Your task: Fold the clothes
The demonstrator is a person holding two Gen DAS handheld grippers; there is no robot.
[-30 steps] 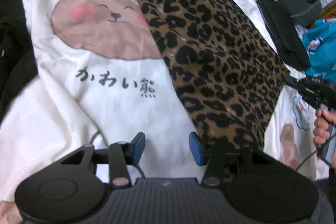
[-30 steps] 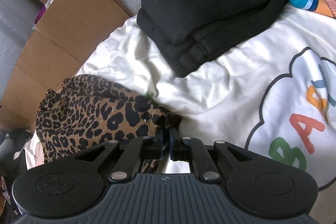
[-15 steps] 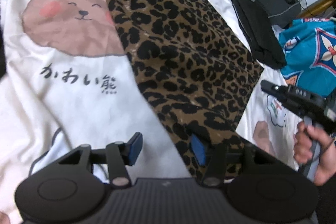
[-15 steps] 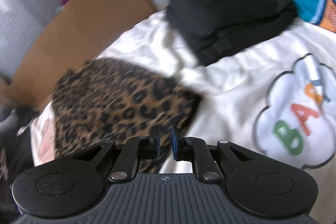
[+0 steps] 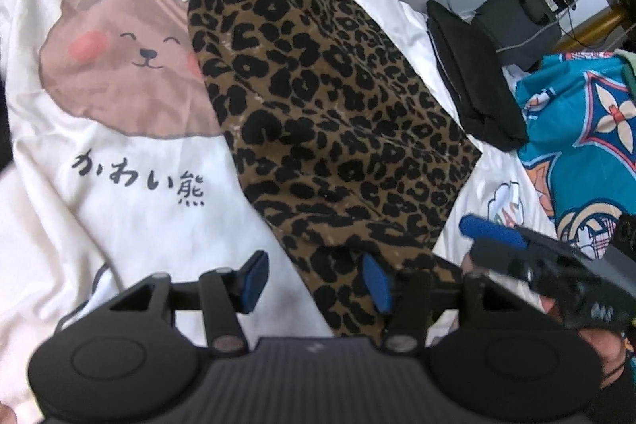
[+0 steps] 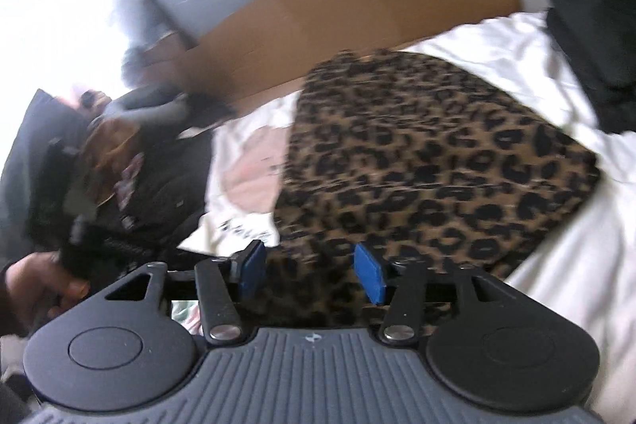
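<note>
A leopard-print garment (image 5: 330,118) lies folded lengthwise on a white bedsheet (image 5: 119,225) printed with a bear. My left gripper (image 5: 316,279) is open at the garment's near end, its right finger over the cloth and its left finger over the sheet. My right gripper (image 6: 312,273) is open too, just above the garment (image 6: 429,161) at its near edge, with nothing between its fingers. In the left wrist view the right gripper (image 5: 505,241) shows at the right, held by a hand.
A stack of folded black clothes (image 5: 473,78) lies at the far right of the bed. A teal printed cloth (image 5: 584,146) sits right of it. Brown cardboard (image 6: 357,14) stands behind the bed. A person's hand (image 6: 35,285) holds the left tool.
My right gripper has let go of the garment's corner and opened, swinging left toward the near end. The left gripper stayed open and shifted right onto the garment's edge.
</note>
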